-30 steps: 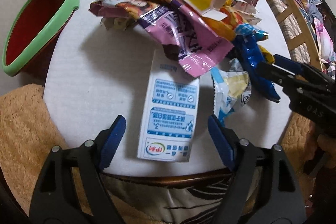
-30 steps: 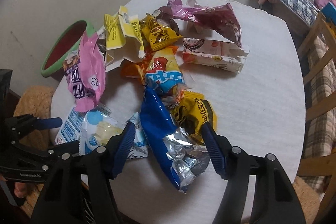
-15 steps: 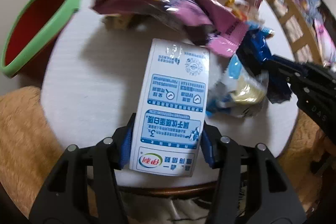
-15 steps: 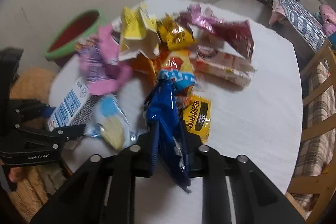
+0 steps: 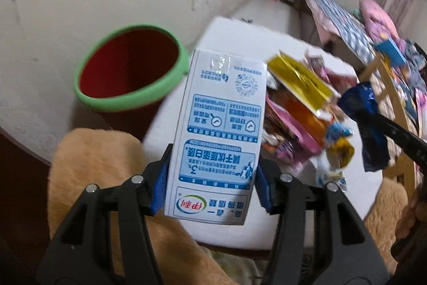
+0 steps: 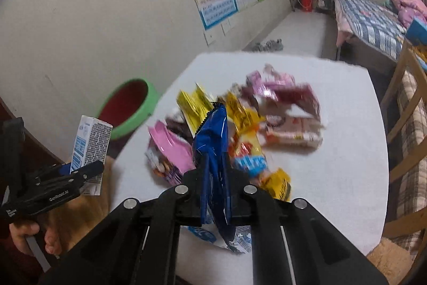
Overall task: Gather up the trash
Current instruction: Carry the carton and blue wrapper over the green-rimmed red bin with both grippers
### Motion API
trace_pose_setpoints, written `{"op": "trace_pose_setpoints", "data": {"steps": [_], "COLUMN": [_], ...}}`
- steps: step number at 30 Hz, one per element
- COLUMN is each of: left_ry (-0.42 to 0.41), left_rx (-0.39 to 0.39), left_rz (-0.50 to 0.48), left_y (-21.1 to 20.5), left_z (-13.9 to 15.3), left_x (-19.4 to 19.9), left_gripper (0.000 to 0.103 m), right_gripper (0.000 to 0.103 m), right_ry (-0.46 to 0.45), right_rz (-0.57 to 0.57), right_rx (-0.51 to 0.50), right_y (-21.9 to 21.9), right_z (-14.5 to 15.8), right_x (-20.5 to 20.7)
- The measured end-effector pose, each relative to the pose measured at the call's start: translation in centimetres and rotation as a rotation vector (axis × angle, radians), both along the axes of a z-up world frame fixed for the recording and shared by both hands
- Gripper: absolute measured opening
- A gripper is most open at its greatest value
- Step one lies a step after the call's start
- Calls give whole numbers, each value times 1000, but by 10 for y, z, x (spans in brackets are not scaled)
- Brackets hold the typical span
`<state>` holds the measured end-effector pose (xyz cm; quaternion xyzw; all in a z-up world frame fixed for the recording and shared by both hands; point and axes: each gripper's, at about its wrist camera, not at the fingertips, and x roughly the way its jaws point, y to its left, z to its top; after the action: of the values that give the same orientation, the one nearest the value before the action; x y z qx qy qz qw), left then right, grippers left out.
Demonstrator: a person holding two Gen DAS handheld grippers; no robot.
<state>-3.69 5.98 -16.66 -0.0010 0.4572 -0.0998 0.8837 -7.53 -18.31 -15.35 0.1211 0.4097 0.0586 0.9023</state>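
Cardboard stiffness helped: the milk carton [image 5: 218, 135] sat pinched by its lower sides between the left gripper [image 5: 210, 186] jaws (probably light, likely empty). Between the pressed-together right gripper [image 6: 214, 194] jaws, the blue wrapper [image 6: 213, 140] looked limp and slippery.

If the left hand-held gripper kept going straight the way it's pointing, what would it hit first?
Probably the white table just beyond the milk carton that the left hand-held gripper holds; the green-rimmed bin sits off to the left. Depth is unclear.

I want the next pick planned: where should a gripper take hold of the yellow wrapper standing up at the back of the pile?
Probably the yellow wrapper by its raised, free upper edge, coming from above with the jaws across the thin foil. That edge sticks up clear of the pile on the table; its lower part is buried among the other wrappers.
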Motion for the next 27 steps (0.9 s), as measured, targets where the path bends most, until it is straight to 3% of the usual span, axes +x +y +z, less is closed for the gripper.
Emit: {"op": "trace_pose_setpoints", "data": {"steps": [13, 27], "left_ry": [-70, -37], "left_rx": [11, -6], "left_rz": [101, 232], "left_y": [28, 94], "left_z": [19, 14], "left_x": [33, 66], "left_gripper": [52, 52], "right_gripper": [9, 9], "right_ry": [-44, 7], "right_rz": [69, 206], "right_rx": [17, 19], "right_y": [40, 116], "right_z": [28, 24], "right_x": [30, 88]}}
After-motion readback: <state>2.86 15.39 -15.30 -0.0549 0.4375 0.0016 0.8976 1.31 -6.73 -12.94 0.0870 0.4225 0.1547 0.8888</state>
